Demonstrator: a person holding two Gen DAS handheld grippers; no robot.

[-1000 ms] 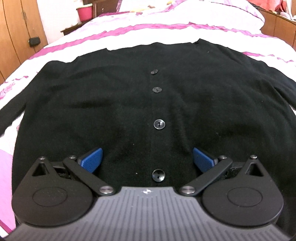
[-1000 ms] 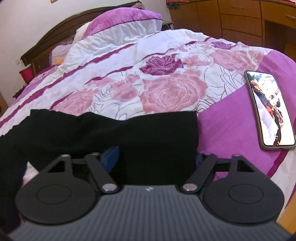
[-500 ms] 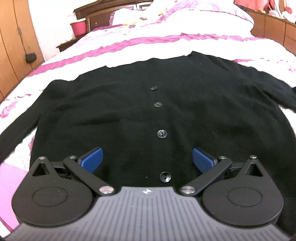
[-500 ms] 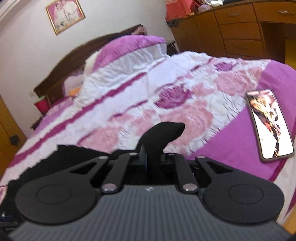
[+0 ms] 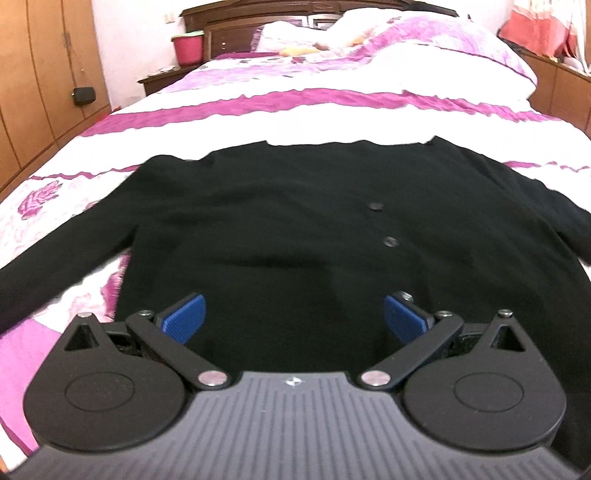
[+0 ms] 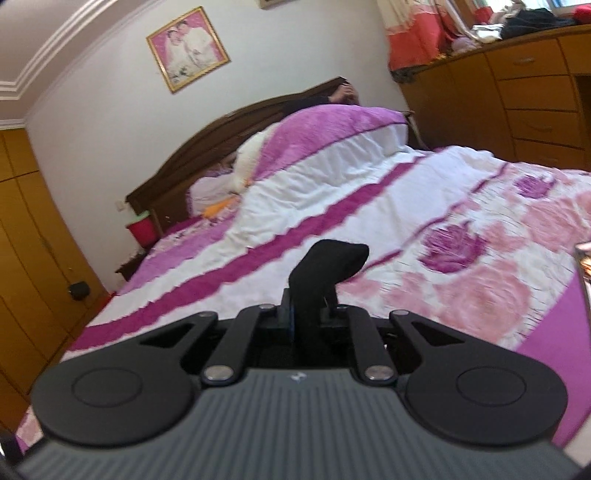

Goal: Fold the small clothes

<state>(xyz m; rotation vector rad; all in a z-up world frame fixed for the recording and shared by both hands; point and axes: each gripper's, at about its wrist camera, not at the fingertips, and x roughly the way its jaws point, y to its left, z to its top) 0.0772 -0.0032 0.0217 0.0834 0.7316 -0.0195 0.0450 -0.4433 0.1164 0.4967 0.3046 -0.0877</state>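
While the right claw (image 6: pixel 308 314) is clenched on a bunch of black fabric, the sleeve end (image 6: pixel 328 269) of the cardigan, it has risen off the bed: a second ago its jaws stood apart around the flat sleeve, and now the cloth pokes up between them with the bedspread (image 6: pixel 424 221) well below. That suggests the sleeve fold has begun, with the sleeve likely to be carried in across the body. The left claw (image 5: pixel 293 319) hangs released above the lower front of the black cardigan (image 5: pixel 277 229), gripping nothing; its view has drifted left, so fewer buttons (image 5: pixel 390 242) show. Beyond, the cardigan lies spread flat on the bed, the pillows (image 5: pixel 406 33) and headboard (image 5: pixel 280 13) farther off.
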